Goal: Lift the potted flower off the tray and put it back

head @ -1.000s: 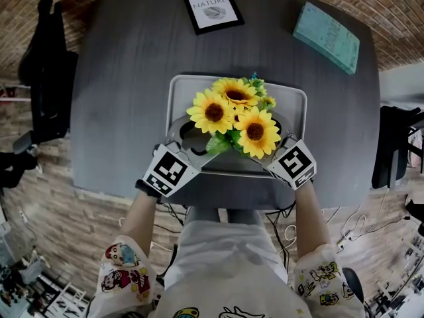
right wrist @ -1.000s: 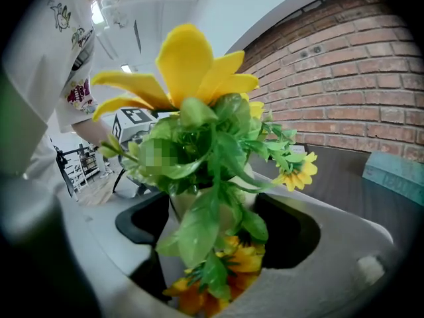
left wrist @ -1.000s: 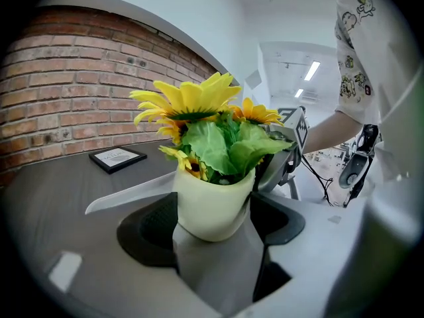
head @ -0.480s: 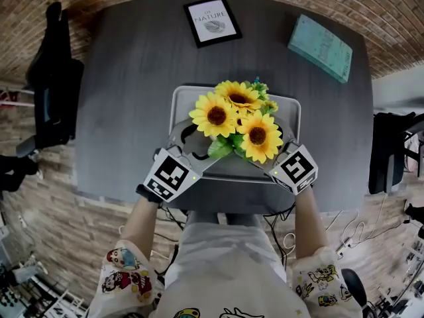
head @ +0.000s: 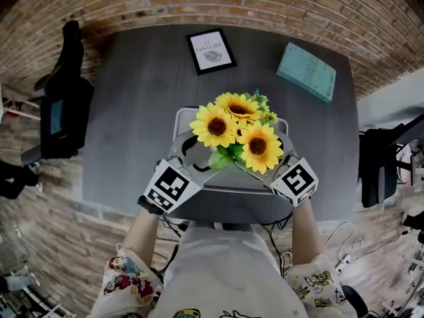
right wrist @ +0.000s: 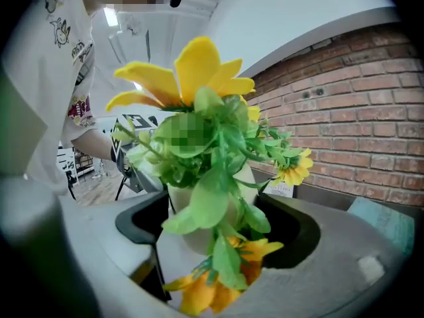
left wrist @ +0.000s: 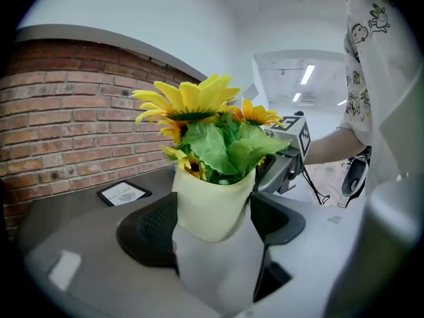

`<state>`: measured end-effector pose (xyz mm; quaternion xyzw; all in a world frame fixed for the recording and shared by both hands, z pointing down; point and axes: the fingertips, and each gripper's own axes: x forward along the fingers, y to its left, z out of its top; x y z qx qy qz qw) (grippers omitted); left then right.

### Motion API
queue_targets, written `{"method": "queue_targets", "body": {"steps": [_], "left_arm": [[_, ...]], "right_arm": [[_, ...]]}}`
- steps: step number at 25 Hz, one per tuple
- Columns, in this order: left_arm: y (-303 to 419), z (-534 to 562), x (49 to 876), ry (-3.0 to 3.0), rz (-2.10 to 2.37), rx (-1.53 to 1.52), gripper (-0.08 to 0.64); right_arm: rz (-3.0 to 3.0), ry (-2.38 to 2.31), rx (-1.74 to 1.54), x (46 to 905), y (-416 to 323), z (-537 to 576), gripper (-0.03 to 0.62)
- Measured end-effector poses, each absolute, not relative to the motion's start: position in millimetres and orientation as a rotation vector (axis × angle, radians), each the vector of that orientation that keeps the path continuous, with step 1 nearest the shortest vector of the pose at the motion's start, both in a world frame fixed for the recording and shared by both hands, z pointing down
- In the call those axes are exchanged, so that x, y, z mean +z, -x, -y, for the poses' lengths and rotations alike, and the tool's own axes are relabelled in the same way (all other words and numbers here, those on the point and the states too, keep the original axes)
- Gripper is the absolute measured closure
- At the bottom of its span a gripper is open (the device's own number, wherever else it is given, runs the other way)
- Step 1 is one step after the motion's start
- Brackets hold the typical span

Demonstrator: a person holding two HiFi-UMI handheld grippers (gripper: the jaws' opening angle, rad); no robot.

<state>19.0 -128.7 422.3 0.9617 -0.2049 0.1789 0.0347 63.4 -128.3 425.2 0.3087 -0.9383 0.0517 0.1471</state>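
**Pot up off the tray, held from both sides**

The left gripper (left wrist: 212, 229) has its jaws spread wide and clamped on the pale pot of the potted flower (left wrist: 211, 197), one dark pad against each flank. The right gripper (right wrist: 215, 230) does the same from the opposite side. Its pads hug the pot behind drooping leaves and a low yellow bloom. Neither grip looks loose, and the pot stands upright between them.

Over the past second both grippers have risen together with the pot. In the head view the sunflower heads cover more of the tray (head: 180, 119) than they did a second ago, and the tray has shrunk beneath them. My reading is that the lift half of the task is done or nearly so, and lowering back is what remains. The blooms hide the gap under the pot, so clearance above the tray is a judgement.

The pot hangs over the middle of the tray, inside its rim on every side shown, so a straight descent should land it. Beyond the tray's far edge a framed card (head: 211, 50) and a teal book (head: 307, 71) lie well apart on the grey table (head: 126, 124). The tray's near edge lies close to the table's front edge, just ahead of the person.
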Motion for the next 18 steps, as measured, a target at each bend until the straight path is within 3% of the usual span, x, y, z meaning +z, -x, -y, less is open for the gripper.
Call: {"method": "queue_targets", "body": {"steps": [18], "left_arm": [[-18.3,100.5,344.3,-3.013,0.756,0.517,0.190]], "right_arm": [[2.744,-0.914,-0.054,342.0,-61.6,101.4,0.168]]}}
